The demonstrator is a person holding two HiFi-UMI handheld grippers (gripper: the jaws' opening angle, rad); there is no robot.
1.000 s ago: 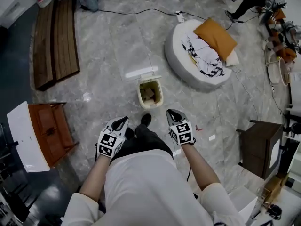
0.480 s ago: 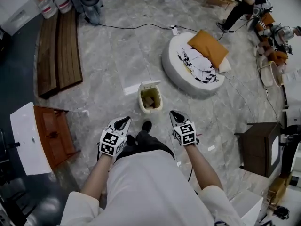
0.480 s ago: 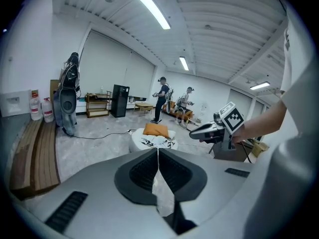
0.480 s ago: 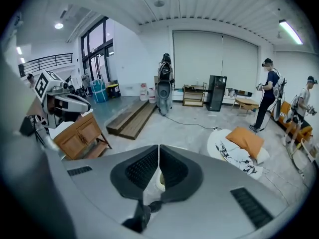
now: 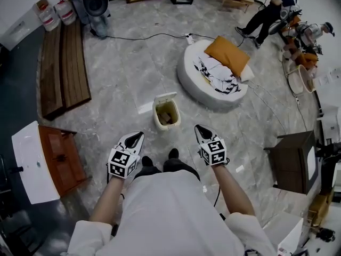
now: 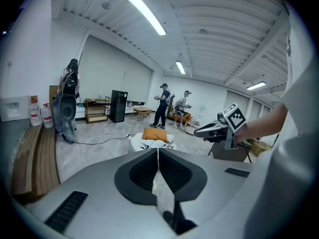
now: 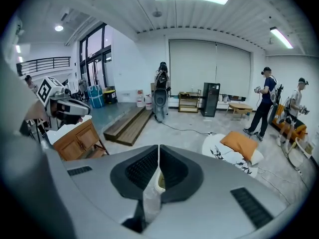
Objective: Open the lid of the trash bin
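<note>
— What do we see in the trash bin?
— Its lid is tipped back. Something brownish sits inside the cream, rounded tub; we cannot tell what. It stands on the glossy grey stone floor, just ahead of our shoes.
— And our claws?
— Our left gripper and right gripper are both clenched on nothing, one each side of the bin, apart from it.
— Around us?
— Beyond the bin we see a round white cushion bed with an orange pillow. A black cable trails behind, and dark wooden boards lie to the left.
</note>
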